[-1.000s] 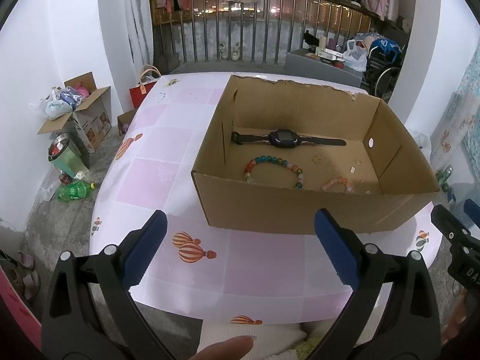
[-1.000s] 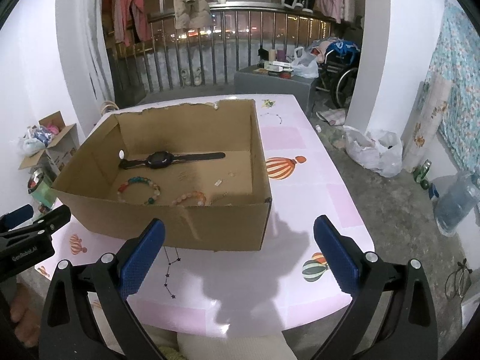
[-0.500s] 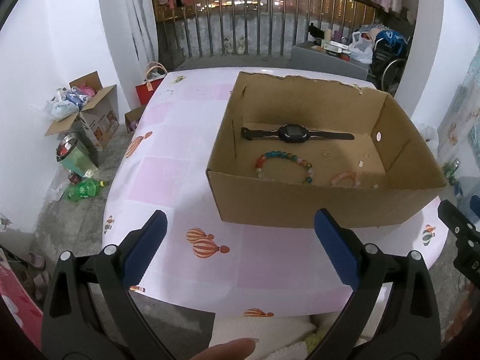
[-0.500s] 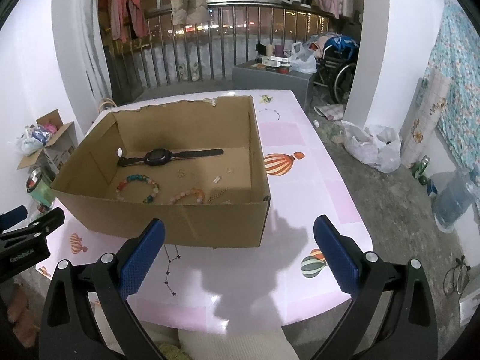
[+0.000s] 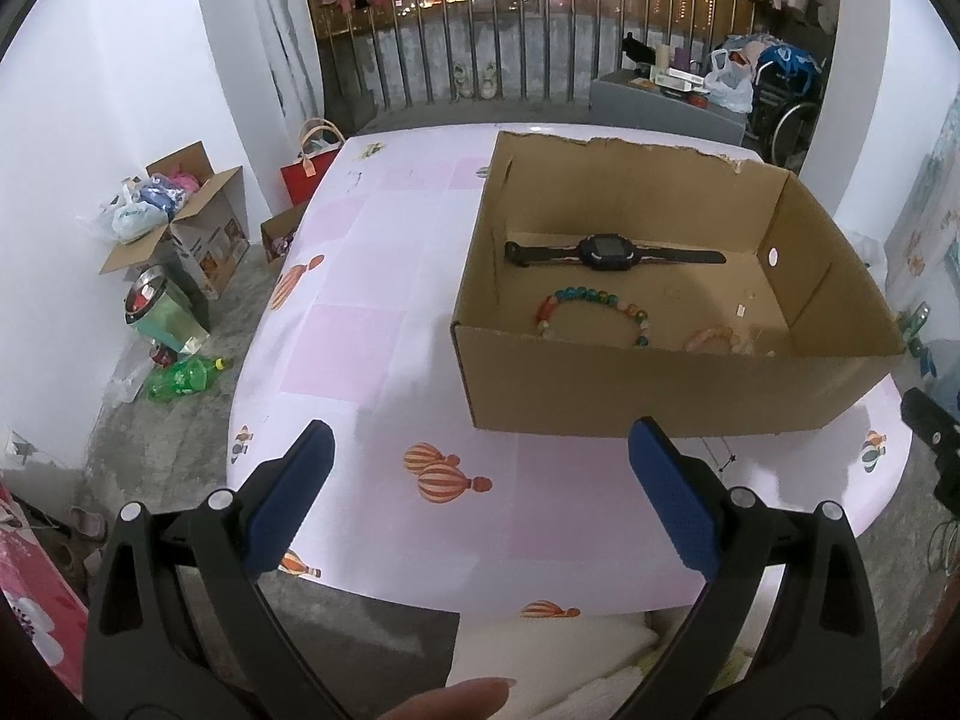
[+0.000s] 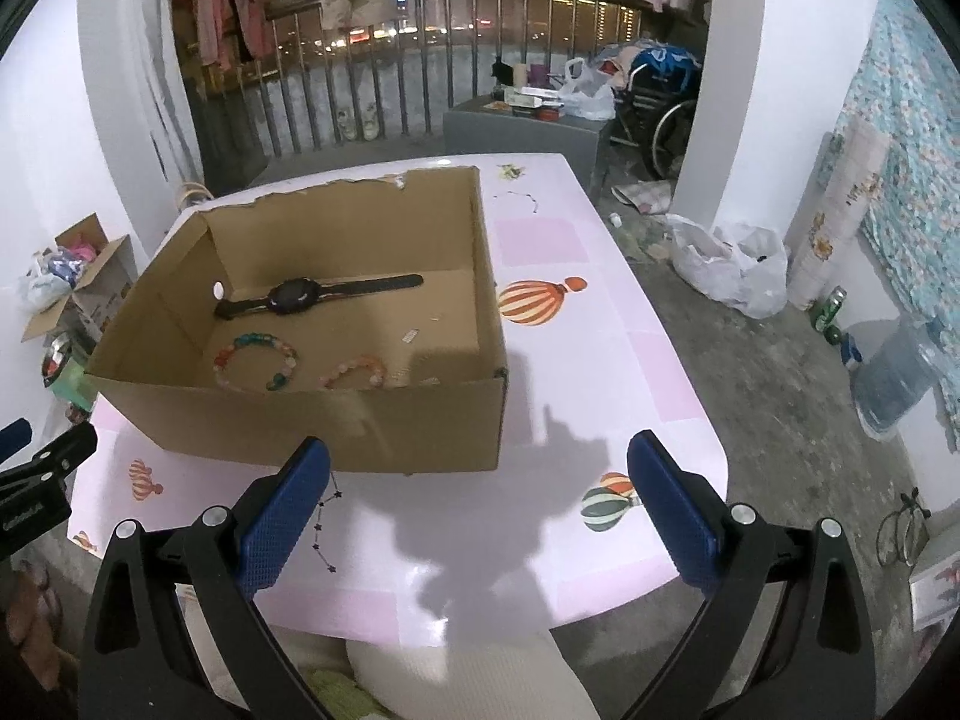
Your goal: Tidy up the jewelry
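An open cardboard box [image 5: 660,396] [image 6: 336,426] stands on the pink table. Inside lie a black watch [image 5: 606,253] [image 6: 300,297], a multicoloured bead bracelet [image 5: 591,315] [image 6: 258,360] and a pink bead bracelet [image 5: 717,339] [image 6: 357,372]. A thin dark necklace [image 6: 324,525] lies on the table in front of the box, and also shows in the left wrist view [image 5: 720,459]. My left gripper [image 5: 480,498] is open and empty, held back from the box's front left. My right gripper [image 6: 480,498] is open and empty, before the box's front right corner.
The pink table [image 5: 372,324] [image 6: 576,372] has balloon prints and a rounded near edge. Another thin chain [image 6: 519,198] lies at the table's far side. Boxes, bags and bottles [image 5: 174,276] sit on the floor at left. A white bag [image 6: 732,267] lies on the floor at right.
Both grippers have drawn back and up from the box, so more table shows. The left view has shifted left. Both stay open and empty.
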Available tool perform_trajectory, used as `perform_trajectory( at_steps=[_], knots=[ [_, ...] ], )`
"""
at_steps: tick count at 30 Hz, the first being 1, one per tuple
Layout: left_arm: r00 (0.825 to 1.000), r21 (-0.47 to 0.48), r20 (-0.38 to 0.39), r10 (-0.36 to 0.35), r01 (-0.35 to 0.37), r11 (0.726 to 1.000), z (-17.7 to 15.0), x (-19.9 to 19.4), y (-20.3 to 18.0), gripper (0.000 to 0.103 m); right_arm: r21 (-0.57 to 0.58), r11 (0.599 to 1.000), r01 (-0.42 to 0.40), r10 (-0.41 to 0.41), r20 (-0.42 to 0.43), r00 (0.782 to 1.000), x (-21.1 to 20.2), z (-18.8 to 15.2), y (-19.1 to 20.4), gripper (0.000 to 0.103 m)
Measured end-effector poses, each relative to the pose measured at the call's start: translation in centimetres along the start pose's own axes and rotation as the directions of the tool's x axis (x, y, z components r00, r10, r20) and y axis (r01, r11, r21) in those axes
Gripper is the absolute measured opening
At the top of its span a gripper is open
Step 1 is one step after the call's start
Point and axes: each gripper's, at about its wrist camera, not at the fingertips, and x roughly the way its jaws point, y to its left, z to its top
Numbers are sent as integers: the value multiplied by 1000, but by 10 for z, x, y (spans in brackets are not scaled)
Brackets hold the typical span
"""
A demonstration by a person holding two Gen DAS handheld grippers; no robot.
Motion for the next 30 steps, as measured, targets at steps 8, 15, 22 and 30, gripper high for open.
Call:
perform_trajectory(
  at_steps=[8,15,22,30],
  knots=[
    [1000,-3,-5,-4,4,1000,-3,0,2,95,-6,1000,1,-1,-2,1000,-4,1,1,97],
    [1000,1,2,-7,7,1000,-7,-5,3,95,-17,1000,1,-1,7,1000,-9,0,4,97],
    [1000,-4,26,-10,10,1000,-8,-11,4,95,-21,1000,10,-10,39,999,-18,-2,5,97],
    [996,-11,84,-18,19,1000,-12,-20,9,95,-27,999,33,-29,123,992,-35,-3,5,97]
  ],
)
